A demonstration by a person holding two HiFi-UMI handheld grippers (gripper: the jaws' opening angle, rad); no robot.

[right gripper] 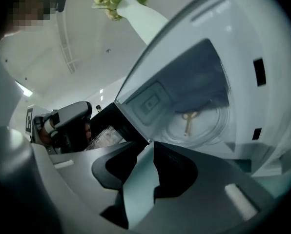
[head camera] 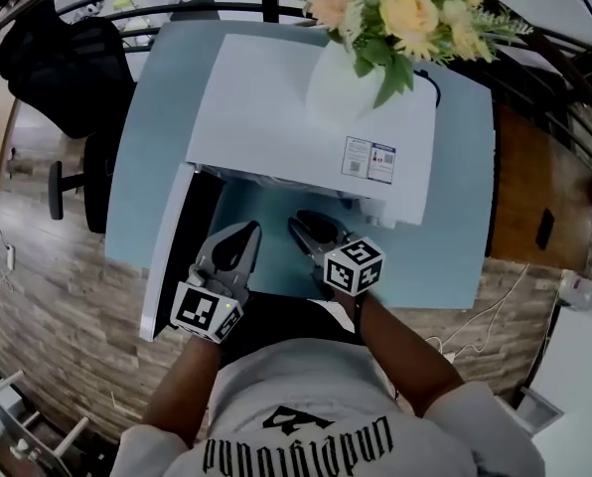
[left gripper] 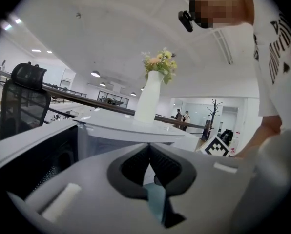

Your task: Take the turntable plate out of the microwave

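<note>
Right gripper (right gripper: 146, 150) jaws spread and empty, left gripper (left gripper: 149, 155) jaws pressed together: I'd slide the right in low, pinch the turntable plate (right gripper: 209, 130) near rim, lift level before pulling out.

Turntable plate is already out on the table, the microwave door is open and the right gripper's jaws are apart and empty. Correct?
Not quite. The right gripper view shows the turntable plate still inside the microwave, not out on the table. The rest holds: the door is open and the right gripper has its jaws apart with nothing between them.
</note>
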